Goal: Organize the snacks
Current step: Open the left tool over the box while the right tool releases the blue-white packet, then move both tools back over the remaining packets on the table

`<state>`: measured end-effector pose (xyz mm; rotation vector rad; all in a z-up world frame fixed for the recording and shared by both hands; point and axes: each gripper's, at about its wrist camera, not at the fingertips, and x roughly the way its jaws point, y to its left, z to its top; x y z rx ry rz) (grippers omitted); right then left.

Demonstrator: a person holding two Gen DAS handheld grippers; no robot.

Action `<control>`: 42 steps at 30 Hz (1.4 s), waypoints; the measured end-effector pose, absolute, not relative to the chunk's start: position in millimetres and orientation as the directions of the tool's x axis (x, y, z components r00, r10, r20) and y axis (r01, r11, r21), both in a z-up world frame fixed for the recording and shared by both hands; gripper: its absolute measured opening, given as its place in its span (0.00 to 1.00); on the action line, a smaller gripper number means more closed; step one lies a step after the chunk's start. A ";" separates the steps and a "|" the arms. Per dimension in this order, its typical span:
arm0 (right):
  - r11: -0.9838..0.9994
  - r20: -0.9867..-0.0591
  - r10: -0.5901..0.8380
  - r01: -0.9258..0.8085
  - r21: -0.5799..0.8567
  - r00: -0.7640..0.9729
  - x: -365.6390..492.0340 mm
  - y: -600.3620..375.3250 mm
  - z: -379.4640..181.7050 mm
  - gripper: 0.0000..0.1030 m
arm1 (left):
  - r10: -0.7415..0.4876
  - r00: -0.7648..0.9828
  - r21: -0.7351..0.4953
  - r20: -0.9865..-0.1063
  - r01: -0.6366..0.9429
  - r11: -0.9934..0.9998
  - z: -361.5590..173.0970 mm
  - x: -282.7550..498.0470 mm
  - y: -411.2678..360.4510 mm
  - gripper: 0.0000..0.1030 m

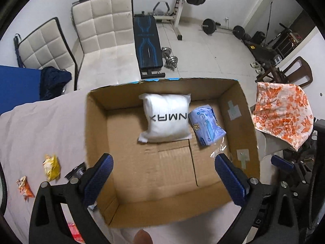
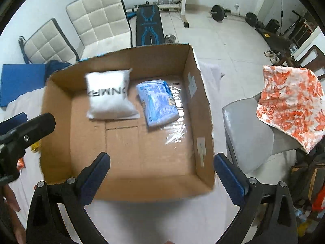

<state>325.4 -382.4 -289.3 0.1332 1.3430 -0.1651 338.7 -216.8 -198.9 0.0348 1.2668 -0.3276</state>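
Snacks lie in two places. Inside the open cardboard box (image 1: 239, 109) sit two packs: a white pillow-shaped bag (image 1: 165, 119) with black lettering and, just beside it, a blue printed pack (image 1: 206, 127) in clear wrapping. Out on the pale-covered tabletop (image 1: 40, 126), left of the box, lie two small packets: a yellow one (image 1: 51, 167) and an orange one (image 1: 24, 188). A red wrapper (image 1: 74, 230) peeks out near the left gripper (image 1: 163, 165); its jaws are spread wide and empty. The right gripper (image 2: 162, 164) hangs likewise, wide apart, holding nothing. A floral cloth (image 2: 292, 105) drapes a grey chair (image 2: 246, 130) beside the box.
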 end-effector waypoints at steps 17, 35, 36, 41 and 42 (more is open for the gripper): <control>0.976 -0.939 -0.006 0.205 0.069 0.345 246.5 -350.1 -192.0 1.00 | -0.275 0.366 -0.184 -0.889 0.264 0.947 -121.5 261.9 -165.8 1.00; 0.979 -0.956 0.198 -0.095 0.181 0.215 268.6 -124.6 -217.3 1.00 | -0.038 0.286 -0.039 -0.958 0.000 0.999 -168.6 230.8 60.6 0.99; 0.979 -0.961 0.193 -0.110 0.174 0.197 268.9 -113.8 -225.8 1.00 | -0.033 0.250 -0.039 -0.968 -0.017 0.999 -183.5 226.9 71.8 0.99; 0.979 -0.985 0.153 -0.149 0.139 0.083 263.8 -75.4 -282.1 1.00 | -0.049 0.091 -0.054 -0.995 -0.059 0.997 -252.0 210.2 95.6 0.99; 0.978 -0.987 0.152 -0.155 0.141 0.059 265.5 -70.8 -291.2 1.00 | -0.064 0.056 -0.067 -0.996 -0.054 0.996 -268.1 207.3 94.8 0.99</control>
